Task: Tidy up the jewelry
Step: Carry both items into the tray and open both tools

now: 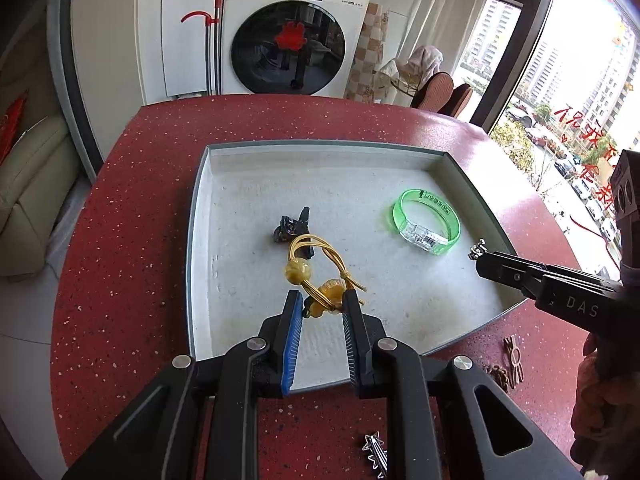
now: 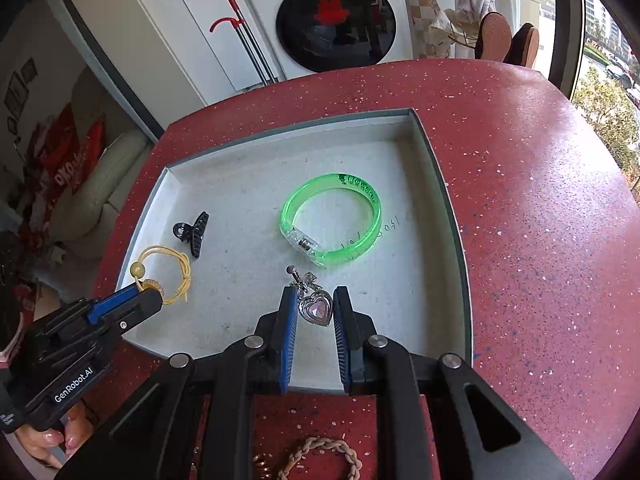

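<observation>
A shallow grey tray [image 1: 200, 208] [image 2: 440, 184] sits on the red speckled table. My left gripper [image 1: 322, 300] [image 2: 150, 294] is shut on a yellow cord bracelet with amber beads [image 1: 308, 268] [image 2: 170, 268], held over the tray's near left part. My right gripper [image 2: 314, 298] [image 1: 480, 258] is shut on a silver heart-shaped pendant [image 2: 316, 308] with a pink stone, held over the tray's near edge; its silver end [image 1: 476, 250] shows at the fingertips in the left wrist view. In the tray lie a green translucent bangle [image 1: 426, 222] [image 2: 332, 220] and a small black hair claw [image 1: 294, 226] [image 2: 192, 232].
On the table near the tray lie a silver star-shaped piece [image 1: 376, 450], a brown wooden charm [image 1: 514, 358], a braided beige bracelet [image 2: 324, 458] and a small copper-coloured piece [image 2: 262, 464]. A hand [image 2: 44, 436] holds the left gripper. A washing machine [image 1: 294, 36] stands beyond the table.
</observation>
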Demonstrator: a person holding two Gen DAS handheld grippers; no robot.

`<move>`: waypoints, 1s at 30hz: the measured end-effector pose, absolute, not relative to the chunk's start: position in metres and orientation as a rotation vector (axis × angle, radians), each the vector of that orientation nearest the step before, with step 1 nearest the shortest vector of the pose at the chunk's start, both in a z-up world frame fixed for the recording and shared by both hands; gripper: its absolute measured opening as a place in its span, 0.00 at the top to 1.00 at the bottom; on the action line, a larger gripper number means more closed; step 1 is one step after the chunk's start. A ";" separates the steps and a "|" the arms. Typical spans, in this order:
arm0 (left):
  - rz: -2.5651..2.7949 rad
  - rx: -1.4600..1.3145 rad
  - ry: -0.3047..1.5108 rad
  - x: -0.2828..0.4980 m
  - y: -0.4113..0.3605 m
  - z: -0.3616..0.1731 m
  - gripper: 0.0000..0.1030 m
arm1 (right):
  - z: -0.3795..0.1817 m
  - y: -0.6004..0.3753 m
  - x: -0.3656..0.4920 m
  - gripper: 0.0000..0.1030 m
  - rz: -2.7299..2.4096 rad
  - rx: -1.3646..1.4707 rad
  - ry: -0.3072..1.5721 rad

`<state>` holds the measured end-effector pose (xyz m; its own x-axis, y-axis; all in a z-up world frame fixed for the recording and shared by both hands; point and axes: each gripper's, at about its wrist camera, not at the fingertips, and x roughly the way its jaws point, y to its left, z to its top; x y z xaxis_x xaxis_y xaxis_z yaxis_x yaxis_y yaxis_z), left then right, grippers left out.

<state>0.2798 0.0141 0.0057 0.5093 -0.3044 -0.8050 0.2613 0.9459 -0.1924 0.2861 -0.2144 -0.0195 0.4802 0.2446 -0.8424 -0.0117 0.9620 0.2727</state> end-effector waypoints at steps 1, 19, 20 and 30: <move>-0.350 -0.042 0.996 0.284 0.013 0.001 0.63 | -0.024 -0.213 0.289 0.81 0.158 0.236 1.070; -0.240 0.053 1.018 0.340 -0.003 -0.028 0.63 | -0.039 -0.217 0.335 0.81 0.080 0.188 1.043; -0.237 0.055 1.012 0.343 -0.004 -0.028 0.63 | -0.039 -0.217 0.335 0.81 0.077 0.185 1.039; -0.176 0.150 0.938 0.341 -0.015 -0.028 0.62 | -0.036 -0.214 0.329 0.53 0.072 0.200 1.028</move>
